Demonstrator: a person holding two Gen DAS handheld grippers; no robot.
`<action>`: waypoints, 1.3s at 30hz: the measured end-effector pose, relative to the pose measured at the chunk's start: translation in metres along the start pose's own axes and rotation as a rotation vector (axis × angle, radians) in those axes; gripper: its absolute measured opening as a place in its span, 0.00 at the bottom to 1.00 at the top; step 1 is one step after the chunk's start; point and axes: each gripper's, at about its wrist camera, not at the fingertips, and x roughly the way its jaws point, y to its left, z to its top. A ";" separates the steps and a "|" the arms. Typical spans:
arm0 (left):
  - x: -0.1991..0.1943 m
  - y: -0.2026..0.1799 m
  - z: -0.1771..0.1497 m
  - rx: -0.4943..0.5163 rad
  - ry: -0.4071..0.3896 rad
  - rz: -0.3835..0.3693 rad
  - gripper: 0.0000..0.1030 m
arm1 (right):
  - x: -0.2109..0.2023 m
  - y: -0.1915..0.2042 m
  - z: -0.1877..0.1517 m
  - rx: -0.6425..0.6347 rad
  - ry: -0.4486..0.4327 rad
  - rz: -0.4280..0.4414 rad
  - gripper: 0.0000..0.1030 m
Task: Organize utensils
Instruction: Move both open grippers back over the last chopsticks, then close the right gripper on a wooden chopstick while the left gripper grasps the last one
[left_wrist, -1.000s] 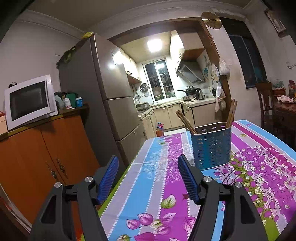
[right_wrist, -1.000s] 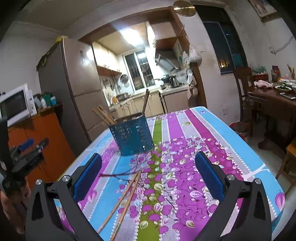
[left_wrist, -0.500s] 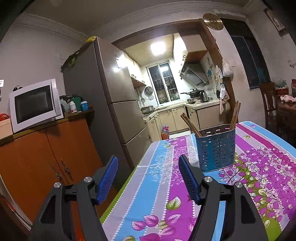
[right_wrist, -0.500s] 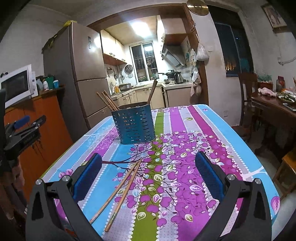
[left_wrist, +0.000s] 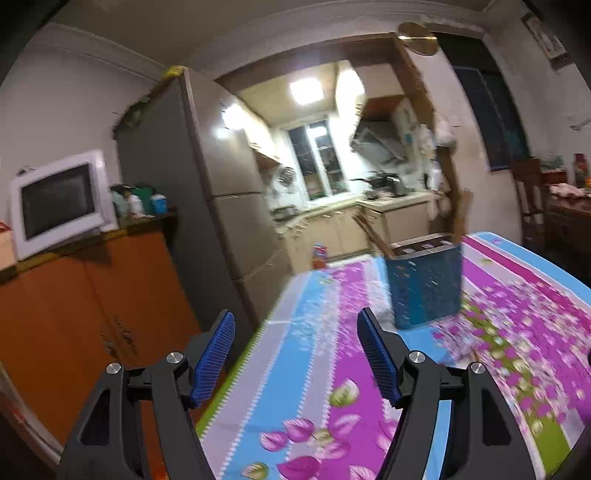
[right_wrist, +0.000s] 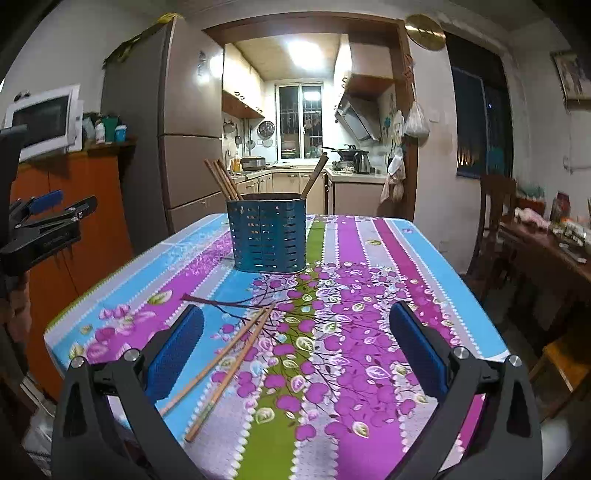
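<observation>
Two chopsticks (right_wrist: 229, 365) lie before the wide, empty right gripper (right_wrist: 295, 347); left gripper (left_wrist: 295, 350) apparently likewise empty.

My left wrist view smears with motion blur; kitchen ceiling light (right_wrist: 303, 50) glares, dim room bowing at fisheye edges.
</observation>
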 end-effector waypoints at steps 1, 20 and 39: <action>-0.001 0.002 -0.007 -0.005 0.009 -0.051 0.68 | -0.002 0.000 -0.003 -0.019 0.000 -0.003 0.94; -0.036 0.000 -0.127 -0.030 0.214 -0.271 0.68 | 0.015 0.070 -0.087 -0.211 0.177 0.159 0.29; -0.050 -0.005 -0.144 -0.002 0.177 -0.342 0.68 | 0.021 0.089 -0.103 -0.125 0.186 0.078 0.07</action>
